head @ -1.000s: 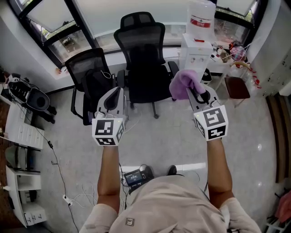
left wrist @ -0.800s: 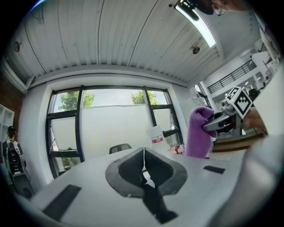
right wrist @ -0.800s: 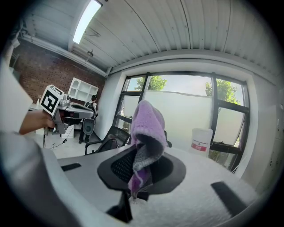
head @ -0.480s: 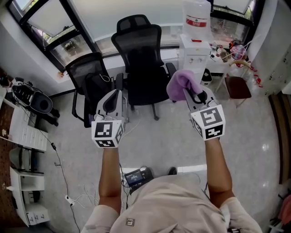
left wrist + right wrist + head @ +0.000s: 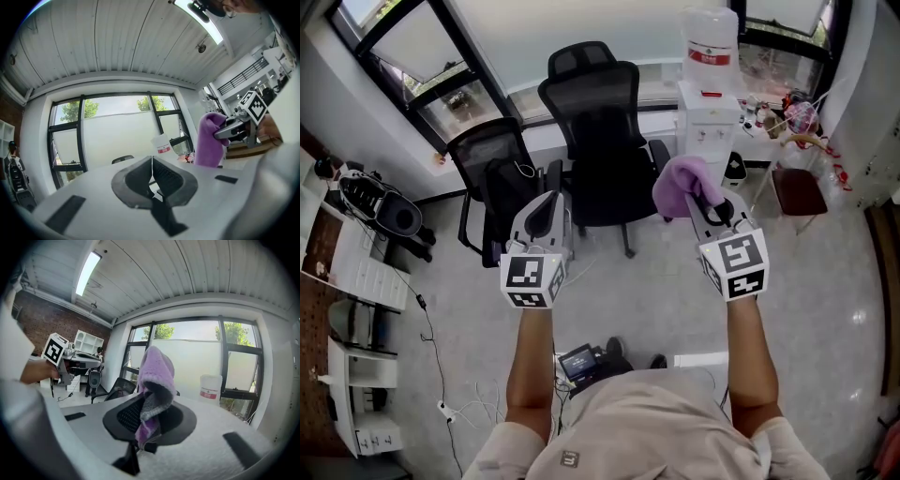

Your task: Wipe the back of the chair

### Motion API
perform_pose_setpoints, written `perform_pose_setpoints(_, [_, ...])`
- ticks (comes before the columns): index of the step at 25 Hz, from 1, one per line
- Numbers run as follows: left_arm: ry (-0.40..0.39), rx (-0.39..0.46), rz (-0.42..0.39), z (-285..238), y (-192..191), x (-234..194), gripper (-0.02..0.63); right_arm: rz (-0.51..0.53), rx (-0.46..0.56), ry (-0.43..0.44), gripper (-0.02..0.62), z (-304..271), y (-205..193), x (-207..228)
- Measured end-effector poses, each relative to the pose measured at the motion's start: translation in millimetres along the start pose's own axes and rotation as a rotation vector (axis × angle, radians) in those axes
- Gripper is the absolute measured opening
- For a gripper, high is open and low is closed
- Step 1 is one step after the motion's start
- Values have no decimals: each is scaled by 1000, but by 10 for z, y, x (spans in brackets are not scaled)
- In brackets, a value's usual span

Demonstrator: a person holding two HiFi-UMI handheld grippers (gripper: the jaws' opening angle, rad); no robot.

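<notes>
Chair [image 5: 598, 112]: black office chair with a tall mesh back, a separate headrest, a padded seat, armrests and a wheeled base. It stands at the upper centre of the head view, seat turned toward the person, beyond both grippers and framed between them, touching neither. Second chair [image 5: 492, 173]: black, lower-backed, just beside the first on its left. Water dispenser [image 5: 710, 108]: white boxy cabinet topped by a clear bottle with a red label, at the upper right. Left gripper [image 5: 151, 161]: smooth white moulded shell with dark ribbed pads, jaws pressed together with nothing between them, at lower left of the chair. Right gripper [image 5: 149, 413]: same build, jaws clamped on the cloth, at lower right of the chair. Cloth [image 5: 154, 376]: purple, fluffy pile, bunched above the jaw tips with a tail hanging down, well short of the chair back.
</notes>
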State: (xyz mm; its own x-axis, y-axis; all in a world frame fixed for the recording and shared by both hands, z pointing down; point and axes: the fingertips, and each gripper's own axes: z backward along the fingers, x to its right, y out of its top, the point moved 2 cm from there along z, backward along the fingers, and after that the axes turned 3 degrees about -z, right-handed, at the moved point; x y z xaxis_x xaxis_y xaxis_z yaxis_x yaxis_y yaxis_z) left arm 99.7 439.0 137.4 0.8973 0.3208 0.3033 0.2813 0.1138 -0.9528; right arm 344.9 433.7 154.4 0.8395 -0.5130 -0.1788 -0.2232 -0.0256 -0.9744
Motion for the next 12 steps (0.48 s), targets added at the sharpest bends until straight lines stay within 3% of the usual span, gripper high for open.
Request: perform_pose_setpoints(12, [17, 36, 18, -353, -187, -376, 8, 10, -27, -8, 52, -504, -112, 12])
